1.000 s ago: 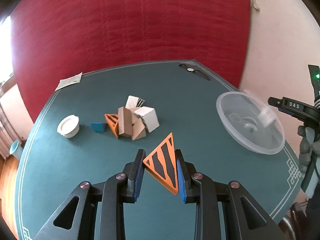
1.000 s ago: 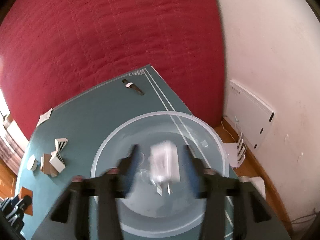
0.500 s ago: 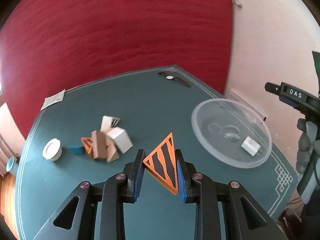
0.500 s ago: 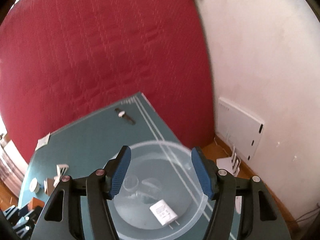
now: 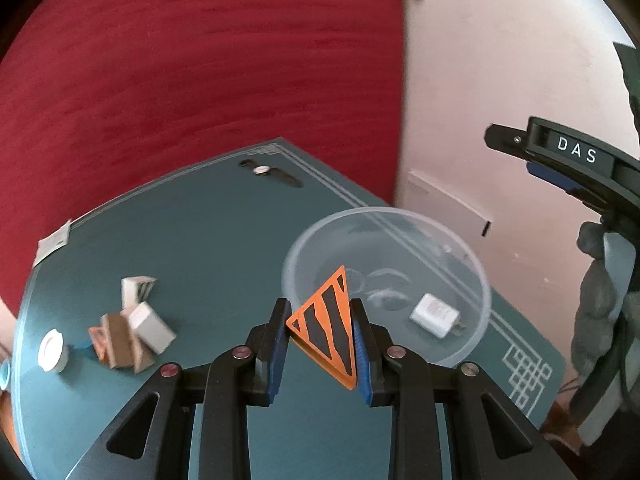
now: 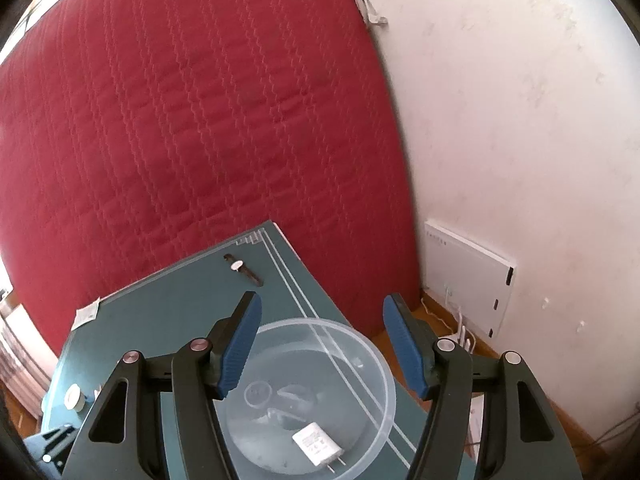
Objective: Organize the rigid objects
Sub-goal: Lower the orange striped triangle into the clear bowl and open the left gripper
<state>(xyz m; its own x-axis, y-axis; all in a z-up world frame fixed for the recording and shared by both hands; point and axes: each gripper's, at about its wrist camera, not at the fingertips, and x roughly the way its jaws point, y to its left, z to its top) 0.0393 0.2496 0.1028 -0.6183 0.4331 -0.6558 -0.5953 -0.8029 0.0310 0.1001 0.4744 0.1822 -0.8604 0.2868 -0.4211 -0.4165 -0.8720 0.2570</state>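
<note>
Left wrist view: the only legible writing is "DAS", in white letters on the black body of the right claw (image 5: 560, 168) at the right edge; its opening cannot be judged from here. The left claw (image 5: 320, 344) is pinched narrow on an orange triangle with black stripes (image 5: 326, 326), blue pads pressing its two sides, one corner pointing up in front of the rim of the clear bowl (image 5: 476, 268). The bowl stands on the teal bench (image 5: 208, 240), just beyond the claw and to its right. Inside it lies a white charger (image 5: 434, 316). To the left on the bench sits a pile of blocks (image 5: 132, 328), with a white lid (image 5: 52, 350) beside them. A wristwatch (image 5: 268, 170) lies near the far edge and a paper slip (image 5: 54, 242) at the left edge.

Right wrist view: the right claw (image 6: 320, 344) is spread wide and holds nothing, hanging above the clear bowl (image 6: 380, 364). The white charger (image 6: 318, 448) lies on the bowl's floor, below and between the fingers, untouched; print on its face is too small to read. The wristwatch (image 6: 242, 268) lies beyond on the bench (image 6: 160, 320).
</note>
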